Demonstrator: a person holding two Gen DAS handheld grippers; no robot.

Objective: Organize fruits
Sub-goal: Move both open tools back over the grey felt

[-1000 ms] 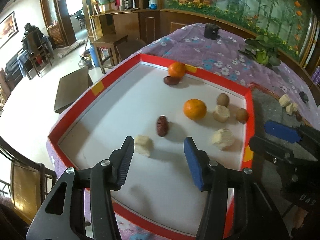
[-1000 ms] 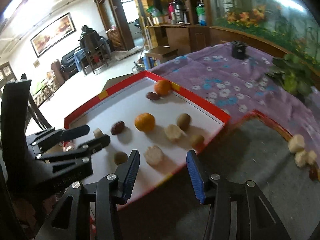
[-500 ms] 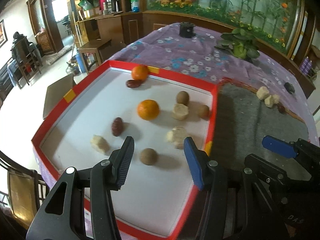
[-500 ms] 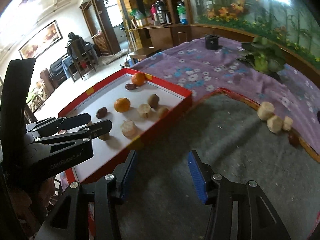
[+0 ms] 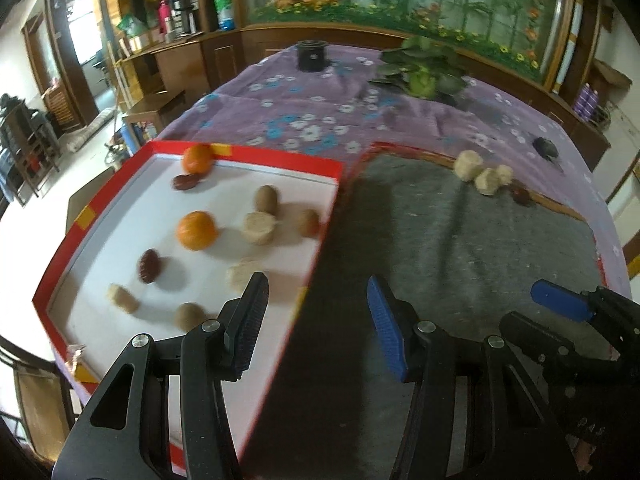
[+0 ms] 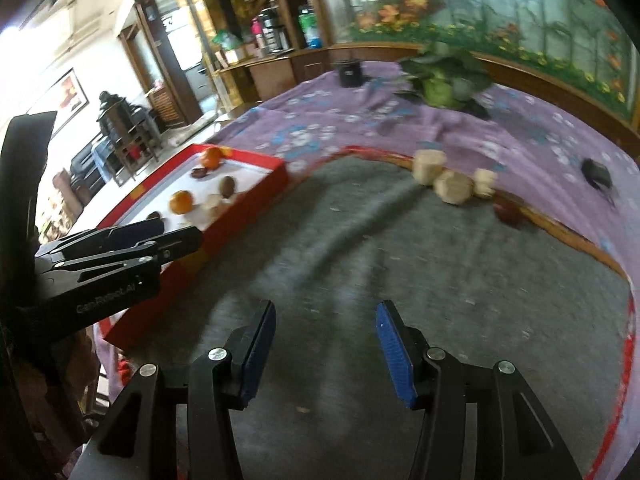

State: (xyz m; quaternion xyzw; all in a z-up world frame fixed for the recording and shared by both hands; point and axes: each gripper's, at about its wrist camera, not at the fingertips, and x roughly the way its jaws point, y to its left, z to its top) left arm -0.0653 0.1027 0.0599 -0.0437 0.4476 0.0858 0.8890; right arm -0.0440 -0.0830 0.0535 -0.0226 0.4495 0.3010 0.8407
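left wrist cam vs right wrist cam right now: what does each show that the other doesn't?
Only the left wrist view: the near end of the red tray's white floor, with a pale chunk and a brown fruit there, plus the open, empty left gripper from behind.

Only the right wrist view: the open, empty right gripper from behind, and the picture on the wall.

Both: the two oranges, the grey mat, three pale chunks at its far edge, the purple tablecloth and the plant.

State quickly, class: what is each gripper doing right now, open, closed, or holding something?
Left gripper: open, nothing between its jaws.
Right gripper: open and empty, jaws over the grey mat.
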